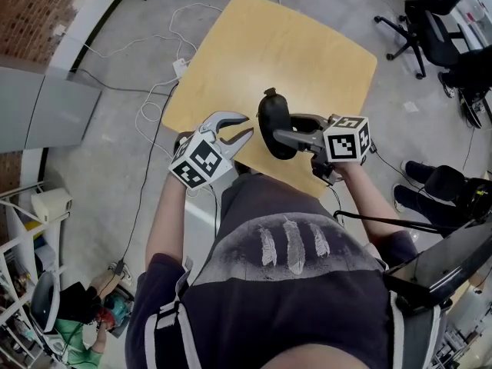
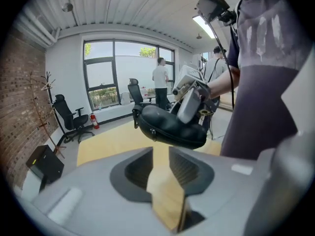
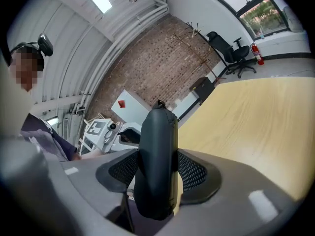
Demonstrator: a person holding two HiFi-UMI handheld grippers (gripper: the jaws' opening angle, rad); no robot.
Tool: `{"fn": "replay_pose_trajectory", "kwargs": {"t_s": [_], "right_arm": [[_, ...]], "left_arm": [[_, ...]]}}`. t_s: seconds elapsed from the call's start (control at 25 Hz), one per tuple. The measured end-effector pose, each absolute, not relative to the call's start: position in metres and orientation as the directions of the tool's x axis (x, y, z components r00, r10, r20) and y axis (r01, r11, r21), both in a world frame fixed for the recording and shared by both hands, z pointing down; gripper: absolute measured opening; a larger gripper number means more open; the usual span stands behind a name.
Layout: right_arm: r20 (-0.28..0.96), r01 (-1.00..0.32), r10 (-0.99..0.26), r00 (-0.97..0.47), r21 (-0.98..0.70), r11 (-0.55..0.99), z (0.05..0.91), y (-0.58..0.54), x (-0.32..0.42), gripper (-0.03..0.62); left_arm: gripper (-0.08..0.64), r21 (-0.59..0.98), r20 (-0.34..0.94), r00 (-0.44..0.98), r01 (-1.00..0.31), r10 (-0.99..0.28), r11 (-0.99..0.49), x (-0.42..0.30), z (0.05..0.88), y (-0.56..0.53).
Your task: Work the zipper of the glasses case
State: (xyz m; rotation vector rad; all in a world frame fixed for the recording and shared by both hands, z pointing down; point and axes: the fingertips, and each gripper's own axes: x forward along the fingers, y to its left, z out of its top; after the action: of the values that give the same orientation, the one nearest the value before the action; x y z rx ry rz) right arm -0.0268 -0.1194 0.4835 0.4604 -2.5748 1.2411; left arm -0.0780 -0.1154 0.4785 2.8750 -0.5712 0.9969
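The black glasses case [image 1: 274, 121] is held on end above the near edge of the wooden table [image 1: 292, 44], and my right gripper [image 1: 280, 134] is shut on it. In the right gripper view the case [image 3: 157, 151] fills the gap between both pads. My left gripper [image 1: 244, 126] is just left of the case with its jaws open and nothing between them. Seen from the left gripper view, the case [image 2: 170, 124] hangs beyond that gripper [image 2: 160, 166], with the zipper pull [image 2: 153, 133] on its near side and table showing through the gap.
Black office chairs [image 1: 430, 21] stand at the far right. White cables [image 1: 165, 75] trail on the floor left of the table. A grey cabinet [image 1: 46, 106] is at the left, and another person's legs [image 1: 438, 187] are at the right.
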Motion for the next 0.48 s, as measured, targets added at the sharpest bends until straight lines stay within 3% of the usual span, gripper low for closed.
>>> {"fn": "replay_pose_trajectory", "kwargs": {"t_s": [0.08,0.28,0.48], "right_arm": [[0.341,-0.364,-0.157,-0.927,-0.717,0.594,0.48,-0.117,-0.029,0.256],[0.335,-0.335,-0.119,-0.935,-0.719,0.608,0.476,-0.112,-0.032,0.258],[0.358,-0.343,-0.107,-0.928,-0.702,0.624,0.477,-0.111,-0.03,0.256]], "left_arm": [[0.131,-0.056,0.615,0.73,-0.336,-0.298,-0.94,-0.075,0.482,-0.114],[0.132,-0.063,0.606,0.742,-0.316,-0.288,-0.947,-0.068,0.48,-0.119],[0.044,-0.114,0.618,0.731,-0.282,-0.29,-0.953,-0.065,0.477,-0.121]]}}
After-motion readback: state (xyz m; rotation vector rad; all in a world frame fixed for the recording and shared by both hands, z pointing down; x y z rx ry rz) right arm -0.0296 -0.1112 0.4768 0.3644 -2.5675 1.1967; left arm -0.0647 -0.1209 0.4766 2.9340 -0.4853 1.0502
